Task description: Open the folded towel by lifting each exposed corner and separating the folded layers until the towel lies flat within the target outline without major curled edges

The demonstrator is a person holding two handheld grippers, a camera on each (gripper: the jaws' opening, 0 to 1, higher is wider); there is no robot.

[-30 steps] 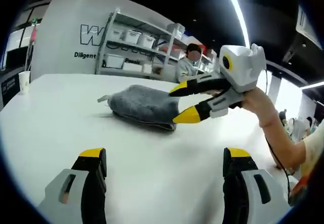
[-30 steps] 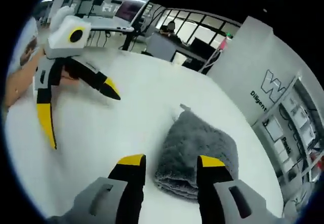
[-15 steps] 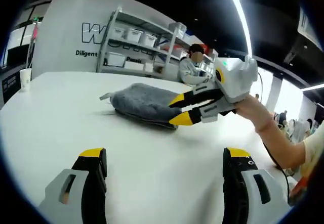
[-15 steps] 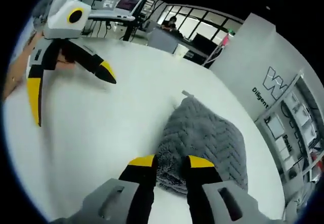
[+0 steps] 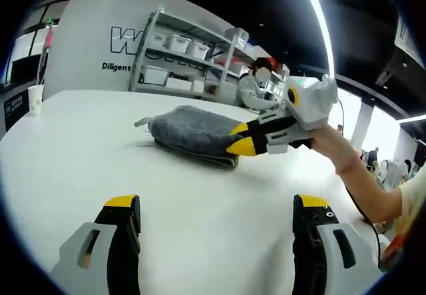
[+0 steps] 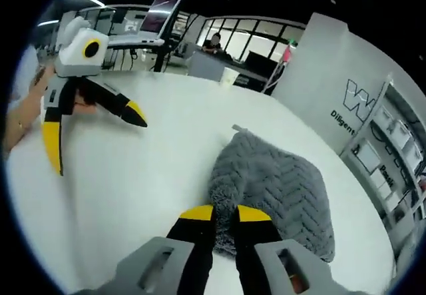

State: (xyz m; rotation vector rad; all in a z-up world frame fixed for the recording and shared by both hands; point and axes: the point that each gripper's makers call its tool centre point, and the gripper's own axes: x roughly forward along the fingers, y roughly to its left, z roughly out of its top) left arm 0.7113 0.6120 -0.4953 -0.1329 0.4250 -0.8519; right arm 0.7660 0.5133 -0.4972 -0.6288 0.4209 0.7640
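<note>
Up close, right gripper (image 6: 225, 213) pinches towel (image 6: 279, 188); left gripper (image 5: 216, 205) gapes on the table (image 5: 80, 148)

Your right gripper (image 6: 223, 213) covers the near corner of the towel (image 6: 279, 185), so you cannot see how much cloth sits between the jaws. In the left gripper view, its yellow tips (image 5: 241, 140) hide that same corner, and the towel's (image 5: 193, 130) far side is out of sight behind its own hump. You cannot count the folded layers. The wall lettering (image 5: 123, 42) is cut off by the shelf (image 5: 190, 62), and in the right gripper view it (image 6: 353, 108) is likewise incomplete. The bins on the shelf are too small to read. Your left gripper's (image 5: 216, 205) bodies run off the bottom edge.
</note>
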